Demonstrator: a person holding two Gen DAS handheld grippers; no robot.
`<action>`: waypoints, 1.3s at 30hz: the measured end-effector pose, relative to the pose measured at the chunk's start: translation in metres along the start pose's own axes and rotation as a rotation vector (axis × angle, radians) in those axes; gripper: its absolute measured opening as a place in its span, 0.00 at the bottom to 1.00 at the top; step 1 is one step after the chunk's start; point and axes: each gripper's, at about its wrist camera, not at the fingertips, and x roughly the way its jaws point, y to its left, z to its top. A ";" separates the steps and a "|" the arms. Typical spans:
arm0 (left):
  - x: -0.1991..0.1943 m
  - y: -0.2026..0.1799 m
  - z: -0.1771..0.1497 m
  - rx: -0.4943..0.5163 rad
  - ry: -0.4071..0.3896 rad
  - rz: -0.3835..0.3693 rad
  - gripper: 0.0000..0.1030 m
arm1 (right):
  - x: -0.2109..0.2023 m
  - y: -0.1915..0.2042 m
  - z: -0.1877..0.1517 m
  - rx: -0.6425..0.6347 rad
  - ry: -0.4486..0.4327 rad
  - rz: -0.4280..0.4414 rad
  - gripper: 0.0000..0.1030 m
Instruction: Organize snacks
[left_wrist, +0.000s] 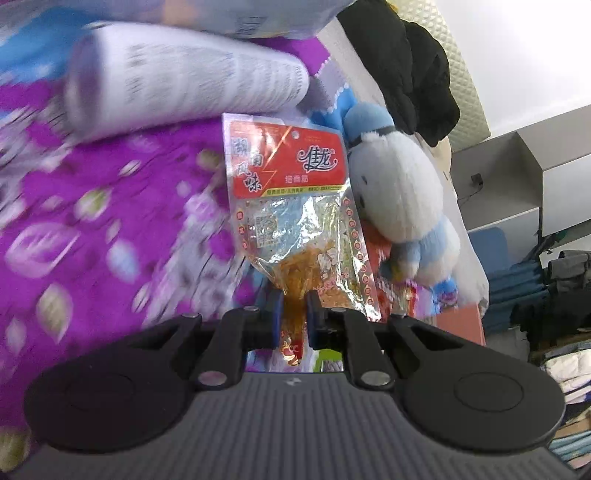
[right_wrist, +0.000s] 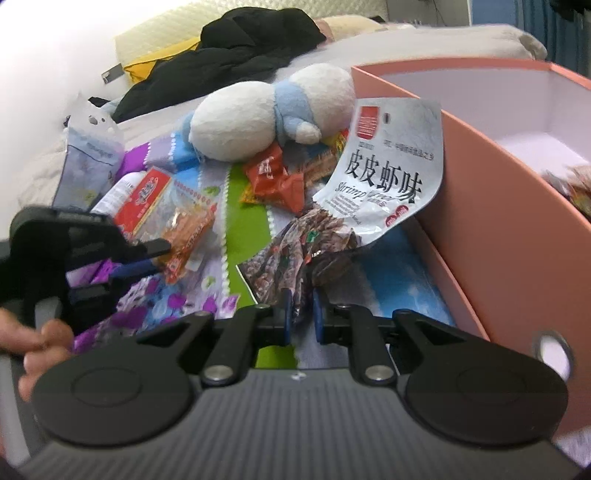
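- left gripper (left_wrist: 294, 308), frame centre, jaws clamped on the red-labelled snack packet (left_wrist: 291, 206);
- right gripper (right_wrist: 303, 310), jaws pinching the silver shrimp packet (right_wrist: 384, 166) beside the pink box (right_wrist: 491, 206).

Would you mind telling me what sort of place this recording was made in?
Most likely a bedroom: snacks lie on a floral bedspread, with a plush toy, dark clothes heaped behind and a padded headboard against the wall.

A bedroom in a home: a bed (right_wrist: 424, 40) with a quilted headboard (right_wrist: 155, 33), a flowered purple blanket (left_wrist: 92, 221), a black jacket (right_wrist: 236, 48) dumped on it, a plush toy (right_wrist: 266, 114), and folded clothes (left_wrist: 524, 284) stacked to one side.
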 end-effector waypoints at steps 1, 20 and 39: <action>-0.008 0.002 -0.006 0.002 0.004 0.004 0.14 | -0.004 0.000 -0.002 0.000 0.005 0.003 0.14; -0.128 0.006 -0.100 0.120 0.050 0.048 0.14 | -0.085 -0.010 -0.048 -0.108 0.072 0.081 0.14; -0.186 0.023 -0.125 0.278 0.124 0.216 0.60 | -0.115 -0.052 -0.074 -0.065 0.167 0.093 0.24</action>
